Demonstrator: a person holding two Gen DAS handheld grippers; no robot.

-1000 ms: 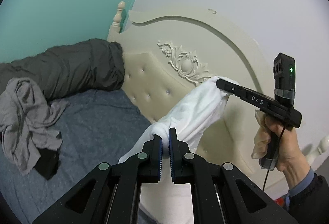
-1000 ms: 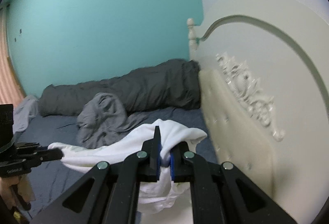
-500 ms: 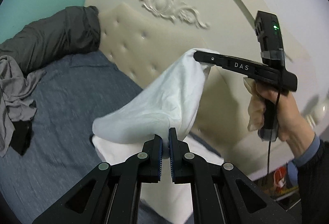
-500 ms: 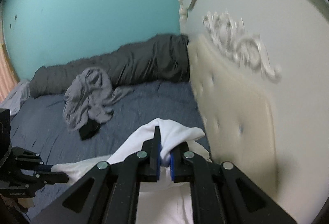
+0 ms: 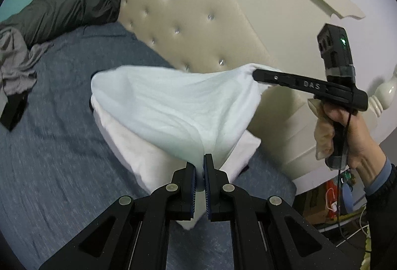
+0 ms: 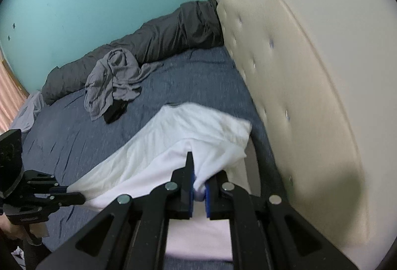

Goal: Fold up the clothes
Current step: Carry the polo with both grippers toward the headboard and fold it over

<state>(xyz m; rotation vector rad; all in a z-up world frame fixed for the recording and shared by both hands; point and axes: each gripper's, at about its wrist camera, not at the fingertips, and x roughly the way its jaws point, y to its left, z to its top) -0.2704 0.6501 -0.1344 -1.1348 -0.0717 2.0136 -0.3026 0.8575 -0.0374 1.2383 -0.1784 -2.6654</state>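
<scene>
A white garment (image 5: 171,106) hangs stretched between my two grippers over the blue bed. My left gripper (image 5: 200,168) is shut on one edge of it. My right gripper (image 6: 198,183) is shut on the other edge, and in the left wrist view the right gripper (image 5: 255,72) holds the cloth up near the headboard. In the right wrist view the left gripper (image 6: 83,198) sits low at the left with the white garment (image 6: 178,136) sagging onto the sheet. Its lower part lies folded on the bed.
A cream tufted headboard (image 5: 198,21) runs along the bed's right side. A dark grey duvet (image 6: 158,36) lies rolled by the teal wall. A crumpled grey garment (image 6: 114,76) and a small black item (image 6: 115,113) rest on the blue sheet (image 5: 54,151).
Both grippers have come down toward the bed with the white garment. The cloth, earlier held high in front of the headboard, now spreads wider and drapes onto the sheet.
</scene>
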